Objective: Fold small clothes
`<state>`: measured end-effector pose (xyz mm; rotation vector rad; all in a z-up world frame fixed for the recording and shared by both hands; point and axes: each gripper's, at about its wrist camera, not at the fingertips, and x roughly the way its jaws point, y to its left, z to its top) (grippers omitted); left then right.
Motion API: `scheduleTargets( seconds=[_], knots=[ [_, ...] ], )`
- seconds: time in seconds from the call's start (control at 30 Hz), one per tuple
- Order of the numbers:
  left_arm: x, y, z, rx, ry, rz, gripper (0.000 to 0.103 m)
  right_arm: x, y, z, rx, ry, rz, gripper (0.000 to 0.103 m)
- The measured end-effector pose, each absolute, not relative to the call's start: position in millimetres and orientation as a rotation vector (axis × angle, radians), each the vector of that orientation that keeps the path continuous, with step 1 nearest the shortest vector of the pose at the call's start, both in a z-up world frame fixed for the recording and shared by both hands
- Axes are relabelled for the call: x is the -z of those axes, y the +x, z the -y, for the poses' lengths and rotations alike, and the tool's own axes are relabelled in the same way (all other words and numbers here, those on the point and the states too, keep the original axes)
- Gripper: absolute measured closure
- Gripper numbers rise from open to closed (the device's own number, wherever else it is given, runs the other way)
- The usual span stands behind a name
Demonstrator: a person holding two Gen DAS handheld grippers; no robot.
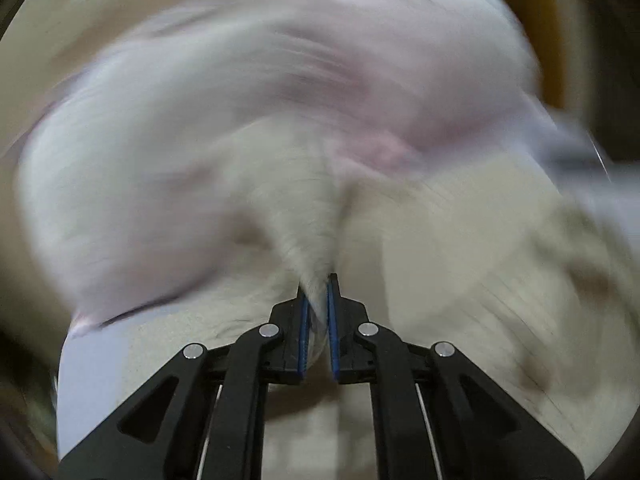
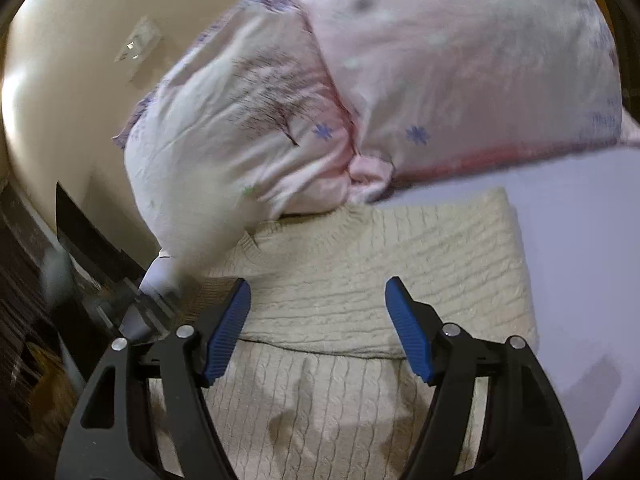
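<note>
A cream cable-knit sweater [image 2: 380, 264] lies on a pale lilac sheet [image 2: 580, 240], with one part folded over the rest. My right gripper [image 2: 318, 304] is open and empty just above the folded edge, one finger on each side of it. My left gripper [image 1: 318, 300] is shut on a bunch of the cream sweater [image 1: 308, 216], which rises in a peak from the fingers. The left wrist view is heavily blurred by motion.
Pink floral pillows [image 2: 440, 60] lie just behind the sweater and touch its far edge; they show as a blur in the left wrist view [image 1: 280, 80]. A cream wall [image 2: 80, 60] is at the left. The bed's edge and dark floor [image 2: 24, 300] are at the lower left.
</note>
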<state>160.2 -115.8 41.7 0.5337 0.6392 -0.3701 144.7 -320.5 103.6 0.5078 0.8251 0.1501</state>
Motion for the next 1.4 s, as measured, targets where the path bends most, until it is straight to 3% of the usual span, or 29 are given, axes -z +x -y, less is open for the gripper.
scheduleTargets(
  seconds=[0.13, 0.27, 0.4, 0.47, 0.5, 0.53, 0.63, 0.8, 0.83, 0.9, 1.03, 1.2, 1.27, 1.33, 1.4],
  knots=[
    [5, 115, 160, 0.364, 0.809, -0.572, 0.085, -87, 149, 340, -0.129, 0.611, -0.89, 0.034],
    [-27, 89, 113, 0.402, 0.619, -0.597, 0.055, -75, 153, 347, -0.079, 0.617, -0.943, 0.045],
    [-46, 82, 45, 0.374, 0.408, -0.687, 0.053, -58, 160, 347, -0.037, 0.607, -1.01, 0.049],
    [-47, 80, 7, 0.323, 0.308, -0.737, 0.051, -46, 166, 339, -0.047, 0.576, -1.049, 0.061],
    [-48, 79, -7, 0.299, 0.273, -0.751, 0.051, -42, 170, 334, -0.058, 0.555, -1.054, 0.084],
    [-48, 75, -25, 0.268, 0.222, -0.766, 0.051, -40, 173, 328, -0.08, 0.53, -1.042, 0.094],
    [-50, 75, -59, 0.215, 0.115, -0.786, 0.05, -59, 173, 321, -0.087, 0.487, -0.931, 0.096],
    [-48, 68, -105, 0.207, -0.068, -0.824, 0.049, -87, 154, 352, 0.137, 0.482, -0.798, 0.095],
    [-47, 66, -108, 0.213, -0.089, -0.829, 0.049, -82, 155, 357, 0.216, 0.434, -0.832, 0.089],
    [-45, 64, -113, 0.23, -0.124, -0.838, 0.049, -71, 153, 364, 0.287, 0.402, -0.92, 0.075],
    [-40, 50, -116, 0.318, -0.171, -0.901, 0.046, -82, 107, 366, 0.191, 0.41, -0.917, 0.029],
    [-29, 31, -114, 0.331, -0.159, -0.97, 0.045, -89, 33, 362, 0.126, 0.369, -0.993, 0.028],
    [-24, 22, -114, 0.335, -0.172, -0.99, 0.045, -80, 10, 368, 0.122, 0.415, -1.039, 0.034],
    [-18, 15, -113, 0.34, -0.186, -1.005, 0.045, -68, -13, 371, 0.123, 0.461, -1.088, 0.046],
    [-13, 6, -111, 0.347, -0.192, -1.012, 0.045, -55, -32, 371, 0.109, 0.497, -1.121, 0.05]
  ],
)
